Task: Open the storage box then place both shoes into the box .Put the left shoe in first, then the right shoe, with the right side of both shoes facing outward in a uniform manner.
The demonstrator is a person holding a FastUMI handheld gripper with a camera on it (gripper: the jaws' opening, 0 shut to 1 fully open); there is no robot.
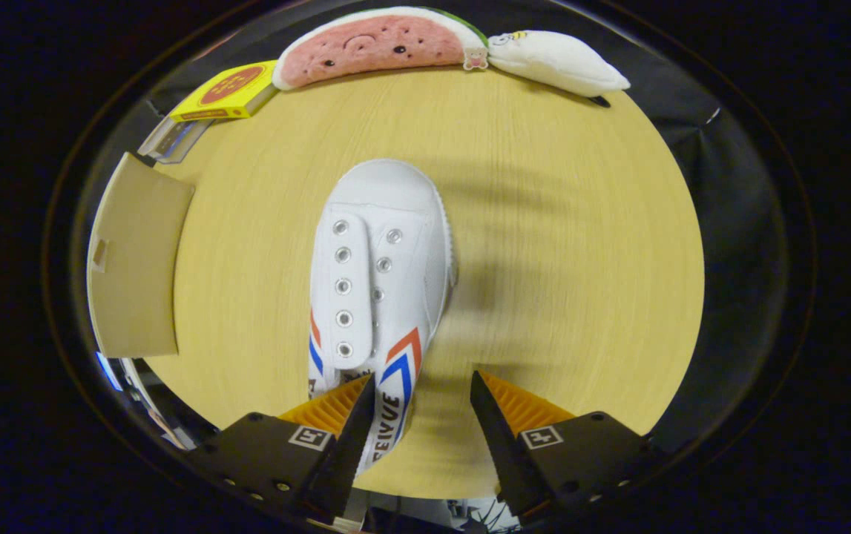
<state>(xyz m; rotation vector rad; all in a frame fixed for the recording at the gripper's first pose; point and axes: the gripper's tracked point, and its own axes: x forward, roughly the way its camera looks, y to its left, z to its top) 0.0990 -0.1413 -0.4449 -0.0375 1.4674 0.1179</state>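
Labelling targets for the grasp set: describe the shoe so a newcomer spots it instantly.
Start at the round light-wood table; the white canvas sneaker lies mid-table, toe pointing away, its heel end between the open claw fingers, nearer one of them. Unlike the watermelon-slice plush, white plush and yellow box along the far edge, it has metal eyelets, no laces, and red-and-blue chevron stripes.

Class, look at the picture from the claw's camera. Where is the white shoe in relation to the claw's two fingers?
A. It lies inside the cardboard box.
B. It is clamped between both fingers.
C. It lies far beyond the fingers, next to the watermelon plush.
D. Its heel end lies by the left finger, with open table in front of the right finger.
D: the white shoe has its heel end against the left finger of the open claw, and bare table lies ahead of the right finger.
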